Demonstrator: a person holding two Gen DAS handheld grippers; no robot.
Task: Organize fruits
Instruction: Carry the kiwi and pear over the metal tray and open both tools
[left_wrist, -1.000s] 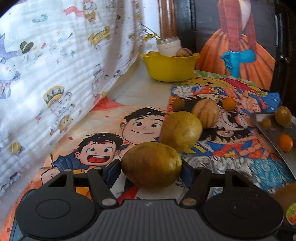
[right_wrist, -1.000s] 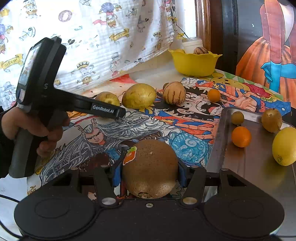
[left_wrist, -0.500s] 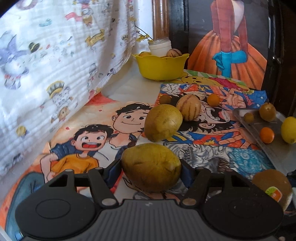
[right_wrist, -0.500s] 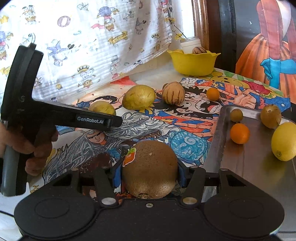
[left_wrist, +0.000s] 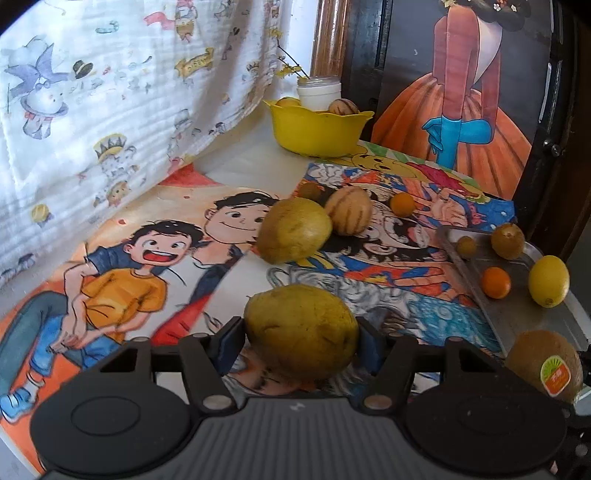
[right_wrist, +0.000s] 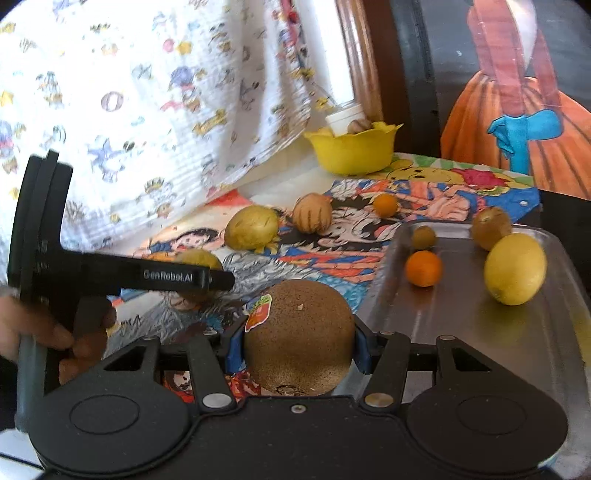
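Left tool (left_wrist: 301, 341): clamped on a yellow-green fruit (left_wrist: 301, 332), pads against both its sides, the jaws having just closed a little; fruit held above the picture-covered bench (left_wrist: 221, 170). Right tool (right_wrist: 297, 349): clenched on a kiwi (right_wrist: 299, 338) bearing a sticker, held just left of the tray's (right_wrist: 461, 317) near corner. On the tray: a lemon (right_wrist: 515, 268), an orange (right_wrist: 423, 268), and two small brown fruits. Beyond, on the bench: a second yellow-green fruit (left_wrist: 293, 230), a striped fruit (left_wrist: 349, 210) touching it, and a small orange. At the far end: a yellow bowl (left_wrist: 319, 134).
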